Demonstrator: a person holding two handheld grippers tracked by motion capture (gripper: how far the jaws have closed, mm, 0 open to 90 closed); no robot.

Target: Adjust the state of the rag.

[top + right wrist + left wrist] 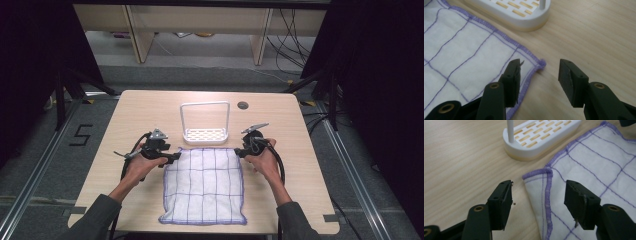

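A white cloth [204, 186] with purple grid lines and purple hem lies flat on the wooden table [135, 110]. My left gripper [172, 156] is at the cloth's far left corner [541, 173]; its jaws stand open astride that corner, pads apart from the fabric. My right gripper [238, 151] is at the far right corner [540, 63], open too, one jaw over the cloth [474, 57] and the other over bare wood. In the left gripper view the midpoint [539, 205] lies over the hem; in the right gripper view the midpoint [539, 82] lies just off the corner.
A white slotted rack [205, 134] with a tall wire loop handle stands just beyond the cloth's far edge, close to both grippers; it shows as the rack [541, 135] and the rack [516, 12] too. A round cable hole [243, 105] sits at the table's far right.
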